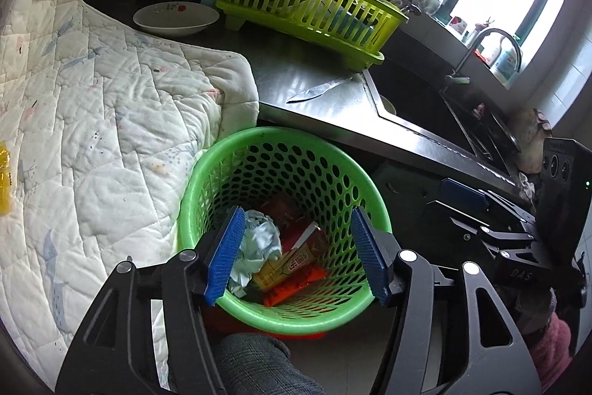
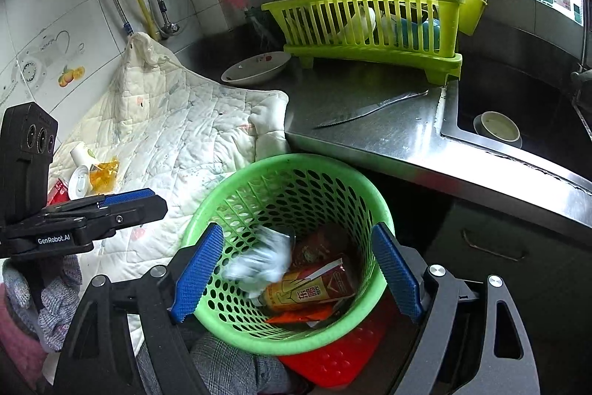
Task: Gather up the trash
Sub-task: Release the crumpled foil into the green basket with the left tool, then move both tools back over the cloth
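Note:
A green perforated basket (image 1: 333, 180) (image 2: 259, 169) stands below the counter edge. In it lie a crumpled white paper (image 1: 259, 247), a yellow-red drink carton (image 1: 292, 265) (image 2: 310, 291) and an orange wrapper (image 1: 296, 287). In the right wrist view the paper (image 2: 259, 261) is smeared by blur. My left gripper (image 1: 298, 254) hangs open over the basket with nothing between its pads. My right gripper (image 2: 298, 273) is open over the same basket and empty. On the quilt lie a yellow wrapper (image 2: 103, 173), a white cup (image 2: 79, 180) and a red pack (image 2: 57, 189).
A white quilt (image 1: 111, 136) covers the counter's left part. A knife (image 2: 370, 110) lies on the steel top by the sink (image 2: 518, 106), and a lime dish rack (image 1: 307, 6) and a plate (image 1: 175, 17) stand behind. A red plastic piece (image 2: 340, 350) sits under the basket. A grey trouser knee (image 1: 255, 365) is near.

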Available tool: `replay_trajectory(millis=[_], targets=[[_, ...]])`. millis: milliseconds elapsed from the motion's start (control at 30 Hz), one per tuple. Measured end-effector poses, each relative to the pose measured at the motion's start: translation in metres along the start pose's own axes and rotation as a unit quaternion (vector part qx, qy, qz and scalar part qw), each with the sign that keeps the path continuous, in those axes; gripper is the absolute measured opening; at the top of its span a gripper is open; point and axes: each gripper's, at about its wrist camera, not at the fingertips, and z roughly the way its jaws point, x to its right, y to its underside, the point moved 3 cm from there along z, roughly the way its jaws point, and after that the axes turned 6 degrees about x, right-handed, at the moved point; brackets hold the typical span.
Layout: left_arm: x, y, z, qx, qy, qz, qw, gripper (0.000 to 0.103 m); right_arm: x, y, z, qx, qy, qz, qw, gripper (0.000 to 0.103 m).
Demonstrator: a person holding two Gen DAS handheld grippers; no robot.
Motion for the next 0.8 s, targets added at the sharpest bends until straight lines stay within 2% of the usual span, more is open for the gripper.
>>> replay_trajectory(millis=[133,400,633,800], targets=[[-0.008,0.0,-0.014,0.009,-0.01,-0.003,0.9999,0.059,-0.008,-0.002,0.001,0.001,-0.006,-0.005,1.0,0.079],[-0.041,0.001,-0.057,0.038,-0.057,-0.009,0.9976,0.059,-0.046,-0.008,0.013,-0.004,-0.04,-0.024,0.999,0.079],[-0.089,0.007,-0.102,0.066,-0.112,-0.028,0.9911,0.059,-0.097,-0.011,0.033,-0.018,-0.077,-0.051,0.996,0.079],[-0.132,0.01,-0.138,0.087,-0.152,-0.058,0.9828,0.059,-0.137,-0.014,0.049,-0.029,-0.103,-0.075,0.991,0.079]])
